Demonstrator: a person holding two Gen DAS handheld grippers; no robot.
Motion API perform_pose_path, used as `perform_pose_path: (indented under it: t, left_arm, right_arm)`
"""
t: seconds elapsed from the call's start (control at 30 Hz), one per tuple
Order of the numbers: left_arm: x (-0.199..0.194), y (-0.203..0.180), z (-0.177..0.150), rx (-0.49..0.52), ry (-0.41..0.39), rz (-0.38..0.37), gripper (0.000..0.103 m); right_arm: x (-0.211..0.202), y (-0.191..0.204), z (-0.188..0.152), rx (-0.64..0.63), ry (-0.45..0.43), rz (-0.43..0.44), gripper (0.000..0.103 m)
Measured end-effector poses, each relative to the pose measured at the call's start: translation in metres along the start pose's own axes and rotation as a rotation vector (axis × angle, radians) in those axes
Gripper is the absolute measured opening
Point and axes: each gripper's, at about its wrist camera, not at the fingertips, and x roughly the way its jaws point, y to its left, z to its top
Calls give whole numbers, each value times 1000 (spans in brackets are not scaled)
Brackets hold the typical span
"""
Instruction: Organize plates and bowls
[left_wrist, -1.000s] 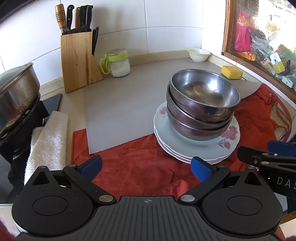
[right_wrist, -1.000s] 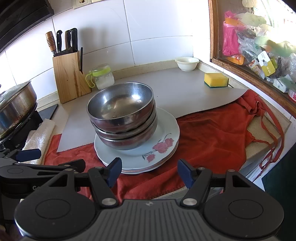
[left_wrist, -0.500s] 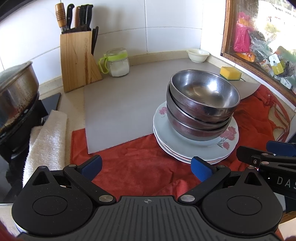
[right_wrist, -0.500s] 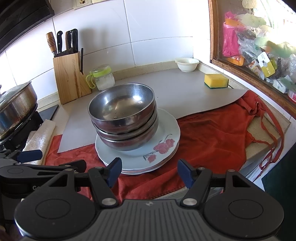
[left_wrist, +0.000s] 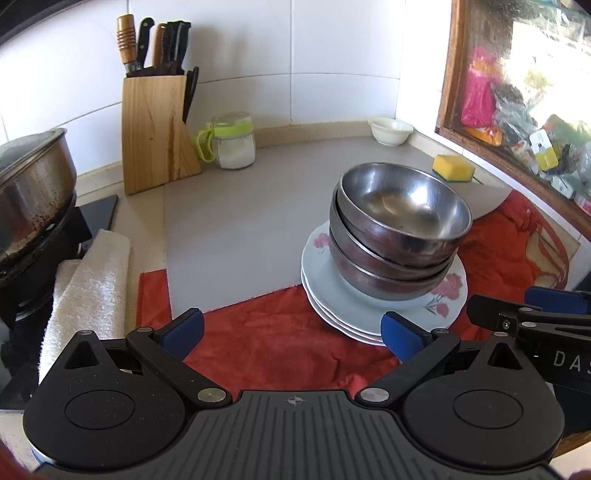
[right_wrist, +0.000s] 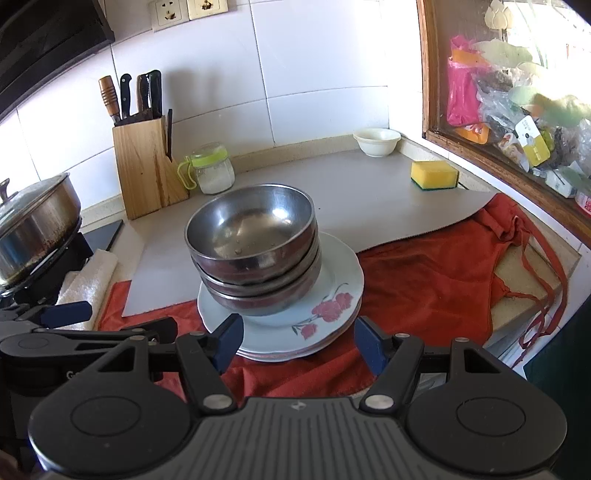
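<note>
Nothing moved; three bowls (right_wrist: 255, 251) top stacked plates (right_wrist: 332, 295); both tools (left_wrist: 291, 332) (right_wrist: 297, 343) open, empty.

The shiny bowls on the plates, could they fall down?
Maybe. The three metal bowls sit stacked slightly crooked on the flowered plates, so lifting the top one carelessly could tip the rest. The plates rest partly on a wrinkled red cloth, so a nudge from either open gripper might slide them toward the counter edge.

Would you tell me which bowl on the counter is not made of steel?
The small cream bowl in the far corner; the three stacked bowls are steel.
</note>
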Motion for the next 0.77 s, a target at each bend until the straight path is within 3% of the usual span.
perform_pose_path:
  t: [0.1, 0.17, 0.43, 0.77]
  left_arm:
    - [-8, -6, 1, 23, -63, 52, 97]
    - [-9, -6, 2, 38, -71, 43, 95]
    - [-3, -4, 2, 24, -69, 45, 101]
    - [-3, -4, 3, 71, -138, 78, 103]
  right_arm:
    - [-1, 4, 1, -14, -5, 2, 68]
    - [-1, 3, 1, -18, -6, 4, 68]
    - [2, 1, 2, -14, -2, 5, 68]
    - [7, -1, 5, -6, 0, 25, 68]
